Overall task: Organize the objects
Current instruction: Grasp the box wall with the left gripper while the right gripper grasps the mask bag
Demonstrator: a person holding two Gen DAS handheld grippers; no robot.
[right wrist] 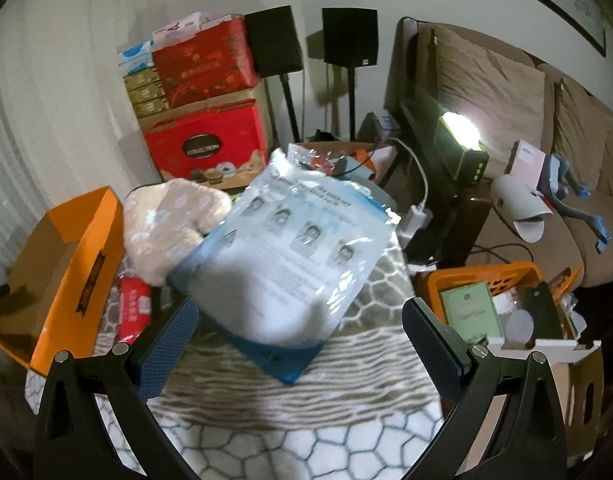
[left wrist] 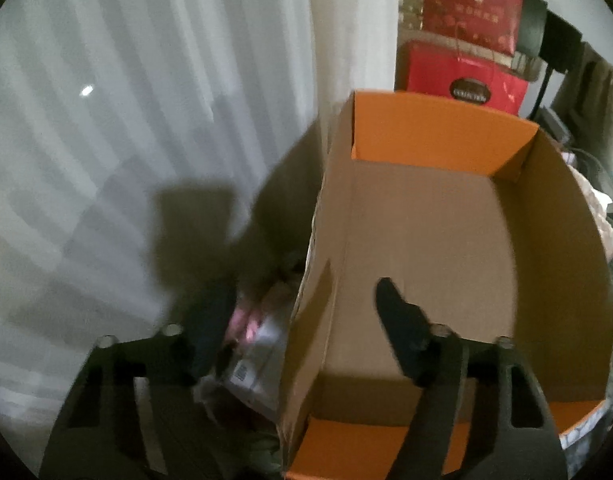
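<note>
Judging by its look, the plastic packet (right wrist: 282,260) is the thing to sort: a flat, blue-and-white printed pouch, blurred, lying tilted on the patterned cover (right wrist: 306,452) with its far left edge against a fuzzy beige plush (right wrist: 166,228). Whether it rests fully or is partly in the air I cannot tell. It should be light and limp, with a slick film that may slide between the pads and sag if pinched at one corner. A hold on the sealed blue near edge, where the film is doubled and stiffer, seems safest.

The right gripper (right wrist: 300,306) hovers just near of the packet with its jaws wide apart, touching nothing. The left gripper (left wrist: 302,288) points down over the open cardboard box (left wrist: 426,136), jaws apart and astride the box's left wall, one finger inside and one outside, neither seen pressing on it. The box looks empty, stiff enough to take a pouch dropped in. A red packet (right wrist: 134,308) lies left of the pouch, and an orange basket (right wrist: 486,276) of items stands to the right.
</note>
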